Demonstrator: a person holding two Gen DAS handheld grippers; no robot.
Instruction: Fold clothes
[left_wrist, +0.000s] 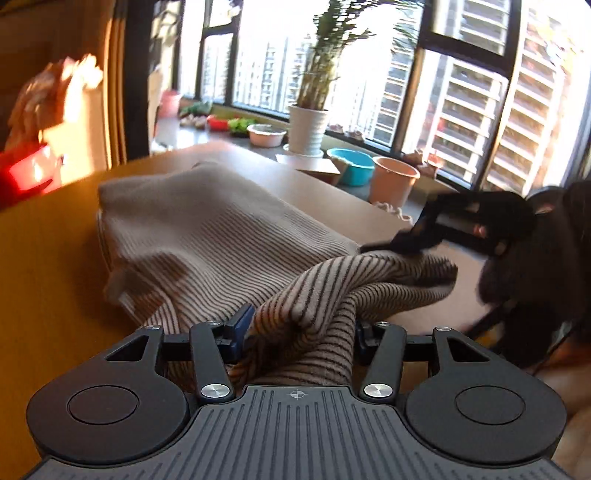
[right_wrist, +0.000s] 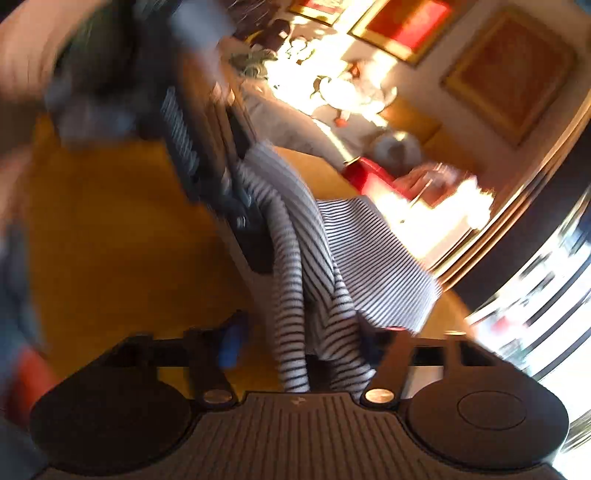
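A beige garment with thin dark stripes (left_wrist: 207, 236) lies partly folded on the wooden table (left_wrist: 48, 280). One end of it is lifted and bunched between the jaws of my left gripper (left_wrist: 301, 332), which is shut on it. My right gripper (left_wrist: 410, 243) shows at the right in the left wrist view, gripping the same lifted edge. In the blurred right wrist view the striped garment (right_wrist: 317, 295) hangs from my right gripper (right_wrist: 303, 354) and stretches up to my left gripper (right_wrist: 236, 206).
A window sill behind the table holds a potted plant (left_wrist: 308, 129), a blue basin (left_wrist: 351, 166), a pink bucket (left_wrist: 393, 181) and small bowls. A red object (left_wrist: 29, 170) stands at the far left. A dark chair (left_wrist: 535, 280) is at the right.
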